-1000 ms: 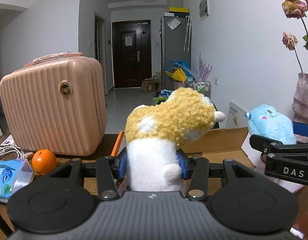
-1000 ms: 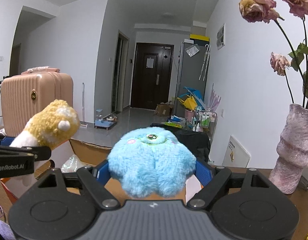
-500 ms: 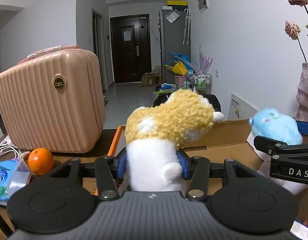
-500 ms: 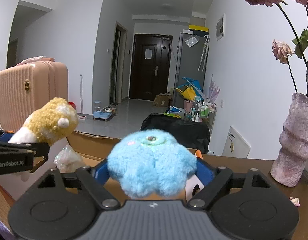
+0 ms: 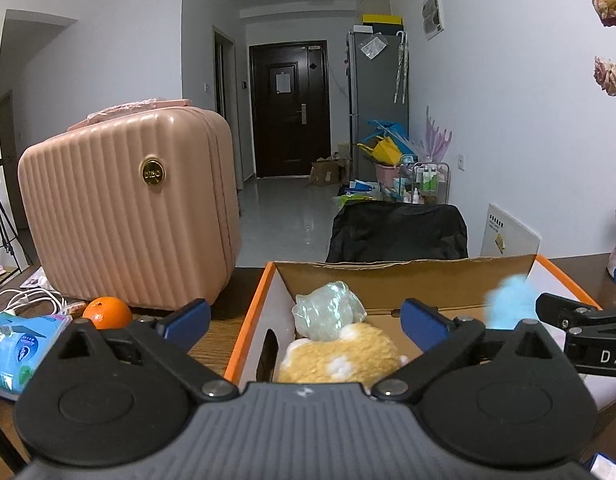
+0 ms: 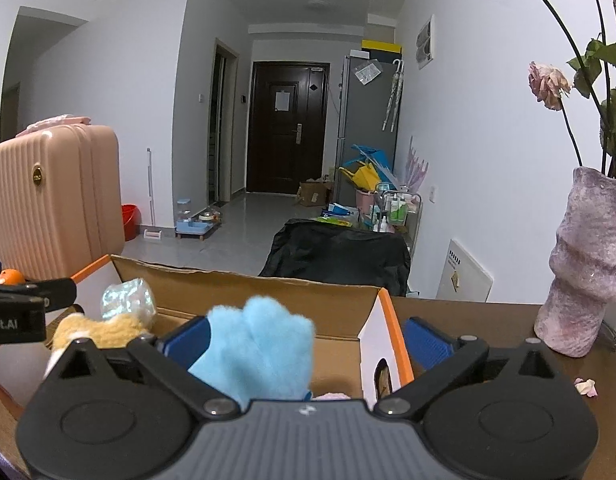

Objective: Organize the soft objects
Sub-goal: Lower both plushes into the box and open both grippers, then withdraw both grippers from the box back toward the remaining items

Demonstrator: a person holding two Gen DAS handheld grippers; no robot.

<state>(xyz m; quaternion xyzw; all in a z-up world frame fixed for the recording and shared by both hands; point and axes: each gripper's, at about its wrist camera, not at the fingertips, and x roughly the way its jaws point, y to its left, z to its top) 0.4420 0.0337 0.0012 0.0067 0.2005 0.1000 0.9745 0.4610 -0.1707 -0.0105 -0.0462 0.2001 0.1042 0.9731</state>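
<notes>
My left gripper (image 5: 303, 316) is open above the left end of the orange-rimmed cardboard box (image 5: 408, 276). The yellow-and-white plush (image 5: 340, 356) lies loose in the box just below it, next to a crinkly pale-green bag (image 5: 328, 314). My right gripper (image 6: 308, 338) is open over the box's right end (image 6: 392, 320). The blue fluffy plush (image 6: 259, 352) sits between its spread jaws, resting against the left pad, not clamped. The blue plush also shows in the left wrist view (image 5: 508, 306).
A pink ribbed suitcase (image 5: 127, 212) stands on the table left of the box, with an orange (image 5: 107, 312), a blue tissue pack (image 5: 15, 348) and white cables (image 5: 23, 300) before it. A purple vase (image 6: 588, 268) of dried roses stands at the right. Petals (image 6: 586, 386) lie nearby.
Both grippers lowered toward the box and opened. The yellow plush dropped out of the left gripper into the box; the blue plush is released from the right gripper's clamp.
</notes>
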